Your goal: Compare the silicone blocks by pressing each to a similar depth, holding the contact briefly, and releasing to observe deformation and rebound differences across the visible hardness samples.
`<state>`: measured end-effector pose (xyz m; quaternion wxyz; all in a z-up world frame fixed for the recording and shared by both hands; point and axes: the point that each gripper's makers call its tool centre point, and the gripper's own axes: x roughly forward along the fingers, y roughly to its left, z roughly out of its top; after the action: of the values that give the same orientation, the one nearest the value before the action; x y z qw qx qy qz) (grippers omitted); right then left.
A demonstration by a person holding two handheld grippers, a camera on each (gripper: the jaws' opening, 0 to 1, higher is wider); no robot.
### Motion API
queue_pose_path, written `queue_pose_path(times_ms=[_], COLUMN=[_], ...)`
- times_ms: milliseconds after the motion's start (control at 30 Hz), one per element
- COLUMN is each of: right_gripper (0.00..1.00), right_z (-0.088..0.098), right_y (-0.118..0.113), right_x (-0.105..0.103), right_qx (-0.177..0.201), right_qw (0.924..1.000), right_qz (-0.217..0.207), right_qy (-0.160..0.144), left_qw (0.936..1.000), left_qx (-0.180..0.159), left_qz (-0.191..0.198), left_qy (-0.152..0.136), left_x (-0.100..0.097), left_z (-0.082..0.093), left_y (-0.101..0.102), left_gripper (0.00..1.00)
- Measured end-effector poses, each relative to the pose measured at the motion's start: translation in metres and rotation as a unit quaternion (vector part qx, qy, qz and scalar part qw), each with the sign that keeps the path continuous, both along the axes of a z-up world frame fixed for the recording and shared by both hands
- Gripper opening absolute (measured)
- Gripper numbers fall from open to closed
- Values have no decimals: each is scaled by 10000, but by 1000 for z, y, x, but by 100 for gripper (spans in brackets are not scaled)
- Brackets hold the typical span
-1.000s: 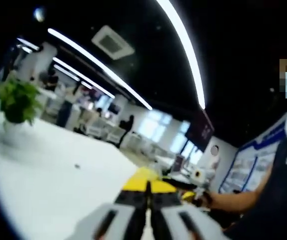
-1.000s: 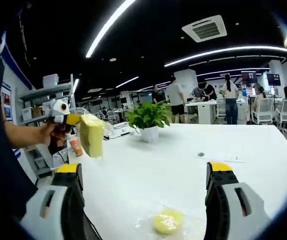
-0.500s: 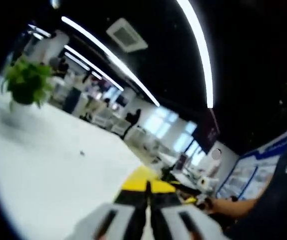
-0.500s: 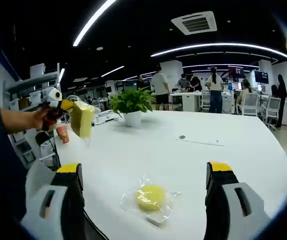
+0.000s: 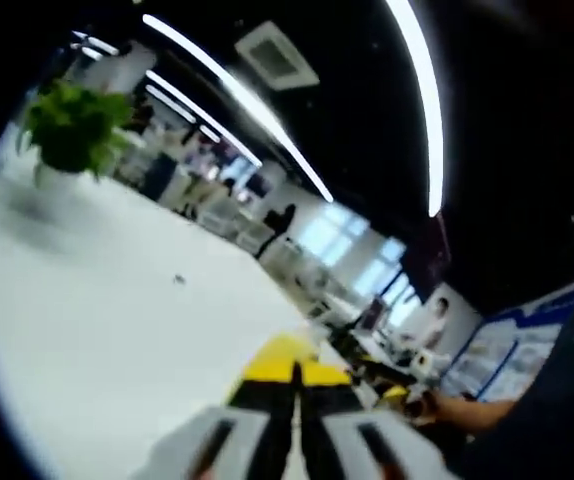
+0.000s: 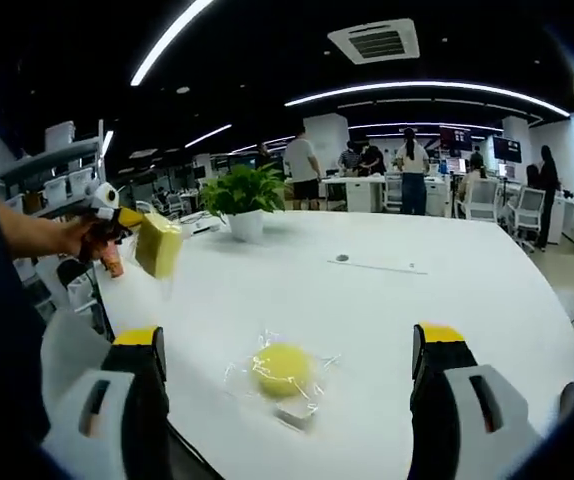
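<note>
Silicone block (image 6: 158, 252) seemingly clamped in left gripper (image 6: 132, 222) above table (image 6: 387, 310).

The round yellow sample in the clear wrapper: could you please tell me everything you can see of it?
The round yellow sample looks like a soft, matte disc with a slightly domed top. It sits inside a crinkled clear wrapper that spreads out around it and catches glints of light. It lies flat on the white table, near the front edge, ahead of the open right gripper and between its jaws in the right gripper view. Nothing but wrapper and table touches it.
</note>
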<state>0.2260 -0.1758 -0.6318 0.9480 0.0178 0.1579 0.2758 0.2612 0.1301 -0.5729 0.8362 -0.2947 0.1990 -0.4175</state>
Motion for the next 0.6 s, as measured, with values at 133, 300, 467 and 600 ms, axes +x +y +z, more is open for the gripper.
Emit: queue_pose_path(times_ms=[133, 300, 467, 600], right_gripper=[96, 96, 96, 96], right_z=[-5, -8, -10, -9], right_y=[-5, -6, -9, -7], right_x=[-1, -1, 2, 1], right_qx=[29, 37, 49, 91], right_qw=[9999, 9999, 9997, 9997], right_qz=[-88, -104, -208, -221], right_qy=[53, 82, 99, 83], left_qw=[9998, 9991, 9978, 9967], left_qx=[13, -15, -68, -32], left_qz=[25, 31, 166, 147], left_qy=[193, 415, 638, 796], left_x=[2, 2, 4, 8], left_z=[-14, -28, -44, -57], left_y=[2, 5, 14, 16], left_gripper=[0, 0, 0, 0])
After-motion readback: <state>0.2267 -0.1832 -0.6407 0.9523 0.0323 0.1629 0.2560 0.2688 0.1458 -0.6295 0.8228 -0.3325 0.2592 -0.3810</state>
